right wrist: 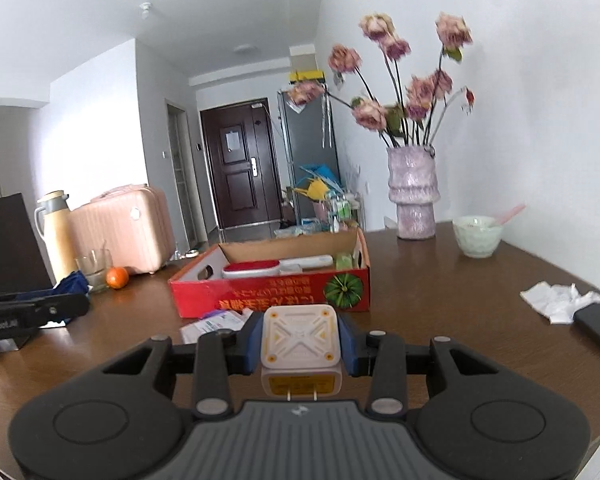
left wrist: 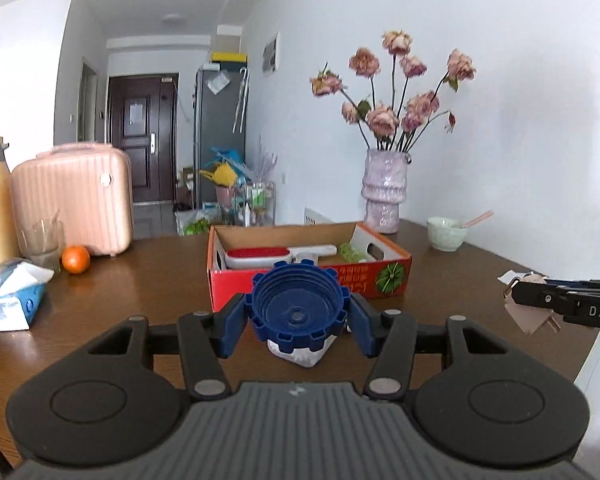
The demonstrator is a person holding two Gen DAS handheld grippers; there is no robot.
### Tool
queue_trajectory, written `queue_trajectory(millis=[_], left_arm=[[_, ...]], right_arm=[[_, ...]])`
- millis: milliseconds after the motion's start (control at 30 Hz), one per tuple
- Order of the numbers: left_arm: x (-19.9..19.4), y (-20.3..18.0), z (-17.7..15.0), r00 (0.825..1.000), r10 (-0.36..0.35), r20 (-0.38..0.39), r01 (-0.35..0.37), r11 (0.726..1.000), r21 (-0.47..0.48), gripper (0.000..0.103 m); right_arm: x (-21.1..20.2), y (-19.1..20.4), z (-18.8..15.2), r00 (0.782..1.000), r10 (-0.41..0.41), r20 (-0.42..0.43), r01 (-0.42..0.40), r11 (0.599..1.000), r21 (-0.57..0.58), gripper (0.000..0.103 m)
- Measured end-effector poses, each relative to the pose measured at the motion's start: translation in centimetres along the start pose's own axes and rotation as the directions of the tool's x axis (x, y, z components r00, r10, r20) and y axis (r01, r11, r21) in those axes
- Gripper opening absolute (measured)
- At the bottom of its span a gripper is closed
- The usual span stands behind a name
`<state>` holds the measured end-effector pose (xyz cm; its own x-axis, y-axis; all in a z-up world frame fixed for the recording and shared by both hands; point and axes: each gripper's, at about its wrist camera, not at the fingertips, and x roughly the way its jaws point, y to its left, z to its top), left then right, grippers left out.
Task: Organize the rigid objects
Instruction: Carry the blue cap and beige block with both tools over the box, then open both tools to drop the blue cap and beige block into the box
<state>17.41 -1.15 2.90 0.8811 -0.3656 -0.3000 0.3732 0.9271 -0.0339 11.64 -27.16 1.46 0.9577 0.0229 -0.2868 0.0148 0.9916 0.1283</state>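
Cap [left wrist: 298, 312] in left tool [left wrist: 298, 316] (clamped) | charger [right wrist: 300, 338] in right tool [right wrist: 300, 344]

Left gripper [left wrist: 298, 322]: black linkage arms with silver round pivot screws, two round black discs at the near corners, ribbed grey centre plate bearing a small white mark, blue fingers [left wrist: 233, 330]. Right gripper [right wrist: 302, 344]: same build, blue fingers [right wrist: 347, 344]; its black side shows white lettering "DAS".
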Motion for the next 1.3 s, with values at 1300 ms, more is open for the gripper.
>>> queue_trajectory(millis=[1300], left_arm=[[41.4, 3.9, 7.4, 0.813, -0.201, -0.547, 0.166, 0.98, -0.114, 0.055]], right_arm=[[43.5, -4.0, 11.1, 0.889, 0.067, -0.453, -0.063, 0.998, 0.025, 0.038]])
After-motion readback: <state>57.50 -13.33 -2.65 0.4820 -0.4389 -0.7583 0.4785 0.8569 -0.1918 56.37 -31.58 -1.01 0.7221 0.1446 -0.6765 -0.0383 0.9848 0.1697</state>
